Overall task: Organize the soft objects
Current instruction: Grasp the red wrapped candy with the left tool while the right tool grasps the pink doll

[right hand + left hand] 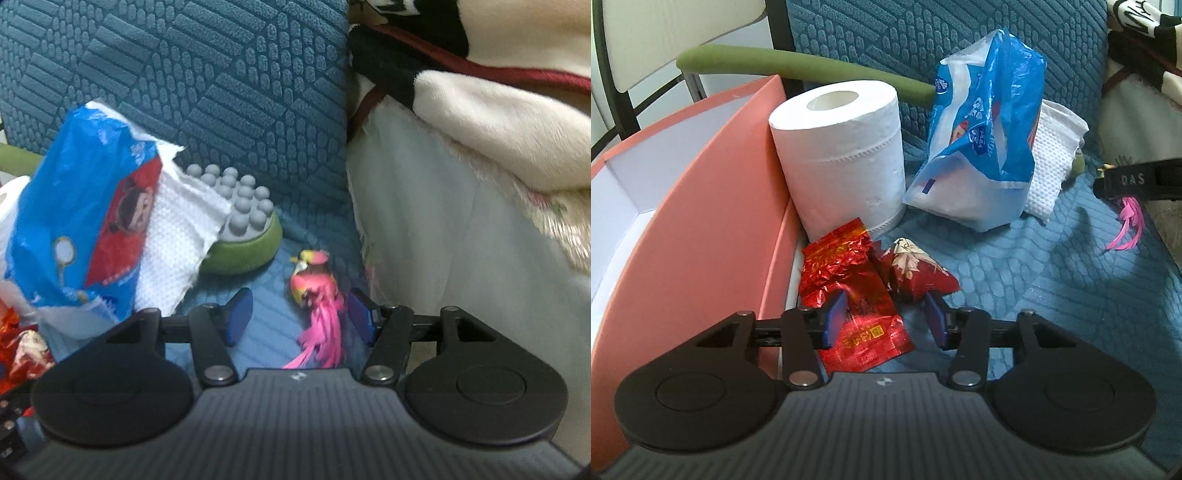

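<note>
Working from the two wrist views, I read the seat as a sorting area: a pink box point(713, 206) stands at the left of the left view, its white inside showing at the far left, and I take it as the bin the soft things are meant for. A paper roll point(838, 155) stands upright just beside its wall, a blue bag point(979, 136) leans at upper centre, and a white tissue pack point(1056, 162) sits behind it, all bunched close to the box, probably so each is a short carry

My left gripper point(884, 317) sits at lower centre, jaws part open. A red foil packet point(849, 291) lies between them, the left pad overlapping its crumpled edge; whether it touches I cannot tell. The right pad stands just under a second red wrapper point(919, 273) without pinching it. I judge nothing is gripped yet

In the right view my right gripper point(299, 317) is spread about as wide, straddling a pink bird toy point(317, 291) at lower centre. The bird lies on the blue cushion point(221, 92), nearer the right pad, with a clear gap to the left pad, so it is bracketed, not held. A green massager point(243, 240) rests beyond it, partly under the tissue; a plush point(480, 110) fills the upper right
</note>
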The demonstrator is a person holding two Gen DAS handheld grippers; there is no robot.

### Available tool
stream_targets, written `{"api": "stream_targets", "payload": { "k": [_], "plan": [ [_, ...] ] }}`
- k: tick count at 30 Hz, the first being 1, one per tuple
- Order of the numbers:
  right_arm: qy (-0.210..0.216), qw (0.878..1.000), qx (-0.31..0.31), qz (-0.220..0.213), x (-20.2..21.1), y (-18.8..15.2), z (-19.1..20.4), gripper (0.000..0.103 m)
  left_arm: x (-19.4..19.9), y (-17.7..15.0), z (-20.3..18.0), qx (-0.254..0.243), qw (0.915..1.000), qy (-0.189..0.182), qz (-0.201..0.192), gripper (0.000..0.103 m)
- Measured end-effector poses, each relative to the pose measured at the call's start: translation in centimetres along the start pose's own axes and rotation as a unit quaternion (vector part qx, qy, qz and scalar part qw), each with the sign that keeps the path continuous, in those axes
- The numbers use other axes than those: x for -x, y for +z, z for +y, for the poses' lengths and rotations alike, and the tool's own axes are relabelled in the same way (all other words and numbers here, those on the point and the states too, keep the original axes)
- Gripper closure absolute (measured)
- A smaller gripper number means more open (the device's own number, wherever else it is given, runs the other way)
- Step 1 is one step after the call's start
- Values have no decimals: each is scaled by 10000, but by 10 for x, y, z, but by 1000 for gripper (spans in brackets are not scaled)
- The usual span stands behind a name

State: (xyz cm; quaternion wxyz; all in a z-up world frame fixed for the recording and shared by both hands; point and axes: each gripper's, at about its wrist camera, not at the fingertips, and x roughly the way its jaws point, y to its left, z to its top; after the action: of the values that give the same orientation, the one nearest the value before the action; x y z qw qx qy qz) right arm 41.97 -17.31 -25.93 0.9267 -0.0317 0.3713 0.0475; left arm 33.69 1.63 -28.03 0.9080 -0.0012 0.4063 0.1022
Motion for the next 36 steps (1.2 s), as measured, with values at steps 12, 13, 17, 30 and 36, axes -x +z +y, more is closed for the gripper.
{"api": "stream_targets", "payload": {
  "k": [12,13,17,30,36],
  "plan": [
    [61,9995,-192,229,-36,20,-10,47,8,3,-4,35,9986,-455,-265,64],
    [80,9995,-206,241,-38,21,-10,48,7,3,-5,16,9986,-457,-283,64],
    [154,9991,-218,318,-46,23,-11,52,1,7,-8,34,9987,-421,-289,64],
    [275,9983,-278,427,-61,25,-14,70,1,5,-27,-508,9953,-205,-799,64],
    [328,9982,-284,415,-53,23,-13,70,1,7,-30,-647,9932,-192,-950,64]
  ]
}}
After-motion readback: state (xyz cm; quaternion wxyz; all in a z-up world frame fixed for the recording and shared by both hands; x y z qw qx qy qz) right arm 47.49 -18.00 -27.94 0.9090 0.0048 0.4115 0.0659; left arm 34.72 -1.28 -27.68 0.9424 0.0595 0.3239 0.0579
